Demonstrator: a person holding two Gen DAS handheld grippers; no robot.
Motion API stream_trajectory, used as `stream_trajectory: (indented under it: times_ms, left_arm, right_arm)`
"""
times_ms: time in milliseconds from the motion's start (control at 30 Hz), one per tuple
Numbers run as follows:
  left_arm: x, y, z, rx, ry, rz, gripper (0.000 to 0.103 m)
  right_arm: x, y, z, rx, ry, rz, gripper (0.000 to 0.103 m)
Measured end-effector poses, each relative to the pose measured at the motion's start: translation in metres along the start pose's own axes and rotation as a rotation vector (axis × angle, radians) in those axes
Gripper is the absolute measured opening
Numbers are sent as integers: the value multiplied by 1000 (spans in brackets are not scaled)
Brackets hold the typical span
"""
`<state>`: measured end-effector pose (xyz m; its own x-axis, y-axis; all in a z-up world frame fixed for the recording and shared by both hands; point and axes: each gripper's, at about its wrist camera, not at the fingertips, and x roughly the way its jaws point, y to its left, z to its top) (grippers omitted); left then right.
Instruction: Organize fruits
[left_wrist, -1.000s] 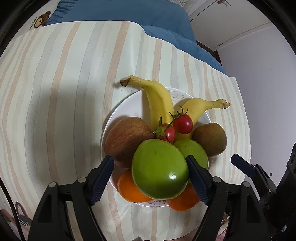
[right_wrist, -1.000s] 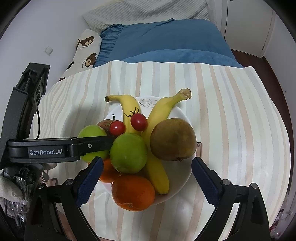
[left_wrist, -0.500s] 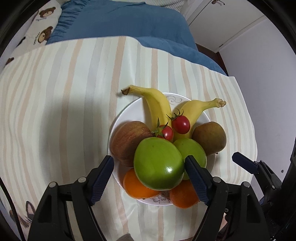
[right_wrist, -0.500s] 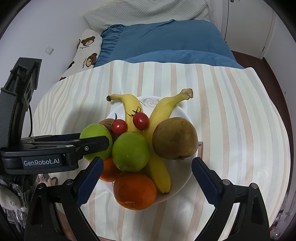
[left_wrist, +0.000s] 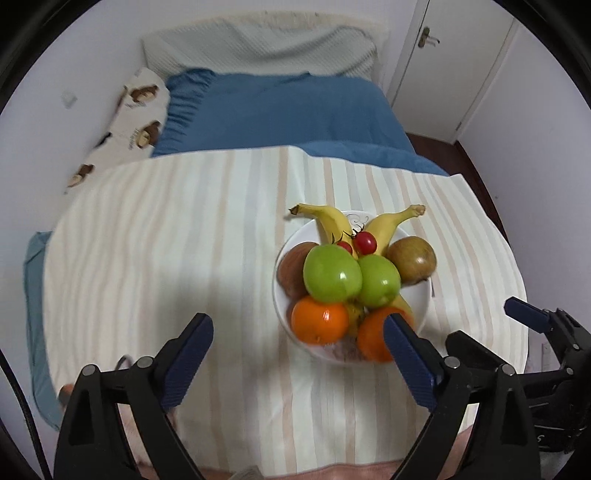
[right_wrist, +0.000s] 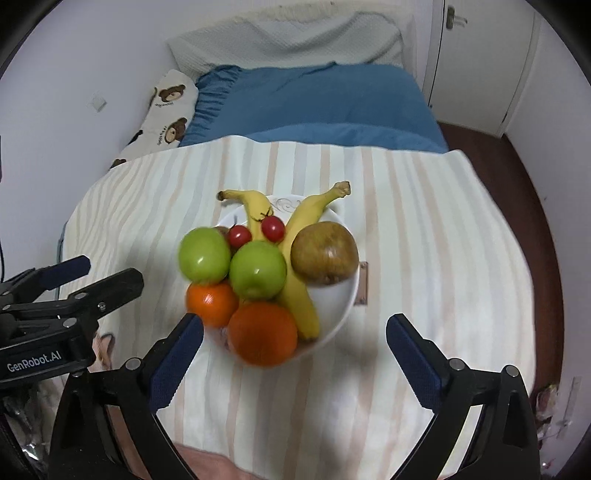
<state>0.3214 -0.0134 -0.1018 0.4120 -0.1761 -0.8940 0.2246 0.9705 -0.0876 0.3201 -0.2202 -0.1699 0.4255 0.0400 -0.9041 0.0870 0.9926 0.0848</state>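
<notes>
White plate (right_wrist: 343, 295) is sitting on the striped cloth (right_wrist: 424, 229) covering the table, holding all the fruit: two bananas (right_wrist: 299, 258) crossing in a V at the back, two cherry tomatoes (right_wrist: 273, 228) resting at their junction, two green apples (right_wrist: 258, 269) in the middle, a reddish apple (left_wrist: 291, 269) on the left, a brown pear (right_wrist: 325, 254) on the right, two oranges (right_wrist: 263, 334) in front. Left gripper (left_wrist: 299, 362) is hovering near the plate, its jaws having just been opening, now standing wide with nothing between them. Right gripper (right_wrist: 295, 354) is hanging wide open and empty. Blue bedding (right_wrist: 314, 103) is lying beyond.
</notes>
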Motion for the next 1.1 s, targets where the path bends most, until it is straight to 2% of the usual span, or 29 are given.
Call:
stream_trajectory:
  times_ms: [200, 567, 900, 1100]
  left_arm:
    - [-68, -8, -34, -7, -114, 55, 94]
    - [-178, -28, -86, -41, -266, 86, 94]
    - [-229, -43, -130, -14, -313, 122, 94]
    - [-243, -47, -144, -16, -329, 125, 94]
  right_arm:
    - [-63, 2, -35, -5, -73, 0, 101]
    - [-196, 18, -92, -78, -261, -14, 102]
    - [-268, 27, -127, -109, -343, 0, 102]
    - [-287, 29, -140, -119, -365, -7, 102]
